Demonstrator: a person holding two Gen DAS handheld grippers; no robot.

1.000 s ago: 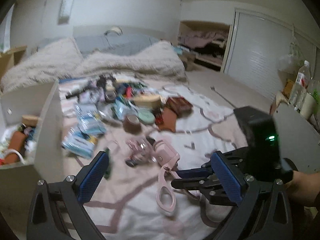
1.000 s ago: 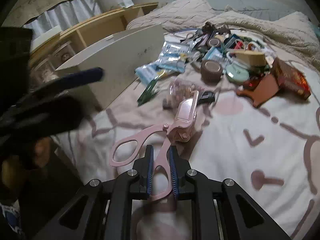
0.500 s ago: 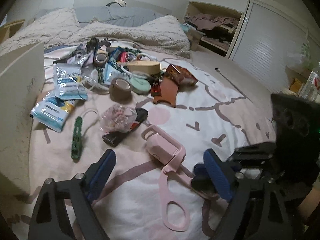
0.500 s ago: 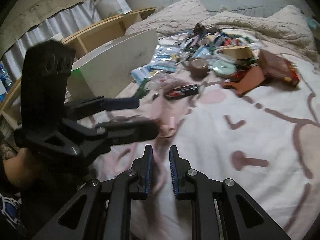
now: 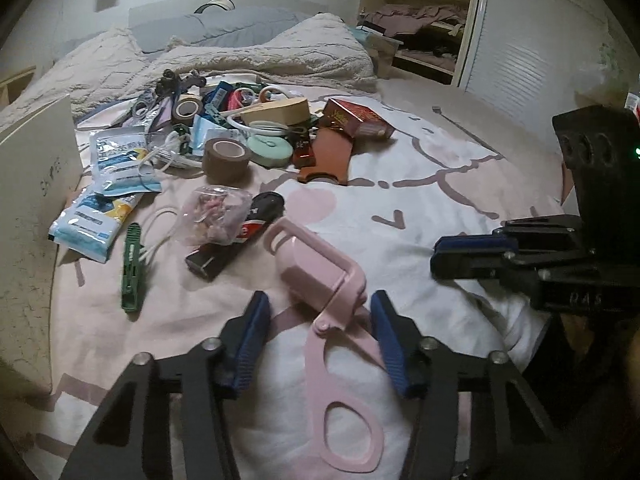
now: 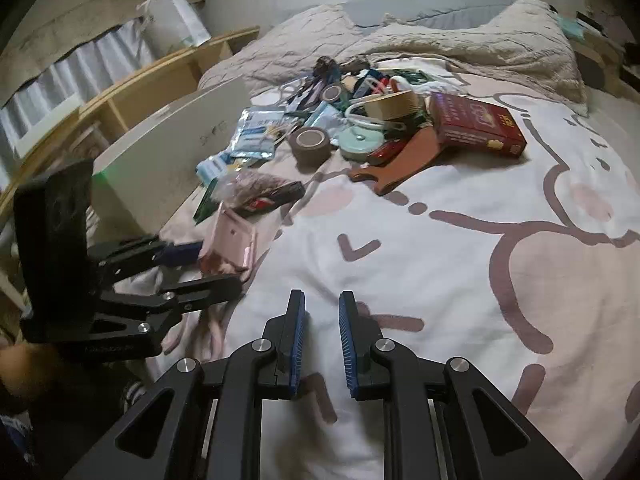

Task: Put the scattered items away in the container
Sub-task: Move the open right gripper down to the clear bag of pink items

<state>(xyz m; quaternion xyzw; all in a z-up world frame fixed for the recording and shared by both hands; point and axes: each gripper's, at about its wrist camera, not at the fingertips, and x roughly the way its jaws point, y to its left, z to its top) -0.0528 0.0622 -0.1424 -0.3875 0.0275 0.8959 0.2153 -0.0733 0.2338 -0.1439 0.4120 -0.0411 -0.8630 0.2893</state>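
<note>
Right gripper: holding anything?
No. The right gripper has only bare bedsheet showing in the gap between its blue pads.

Open ground: the bare bedspread (image 6: 460,280) on the bed's right half gives free passage.
Far blockage: a clutter heap around the brown tape roll (image 5: 226,156) and red box (image 6: 476,124).
Left side: the white container wall (image 5: 28,216) closes that flank.
Near obstacles: green clip (image 5: 131,268), black pouch (image 5: 236,240), pink scissors (image 5: 320,280).

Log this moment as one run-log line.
left hand-held gripper: jaws closing around pink scissors on bedspread | right hand-held gripper: narrow gap, empty, apart from scissors | container: at left
</note>
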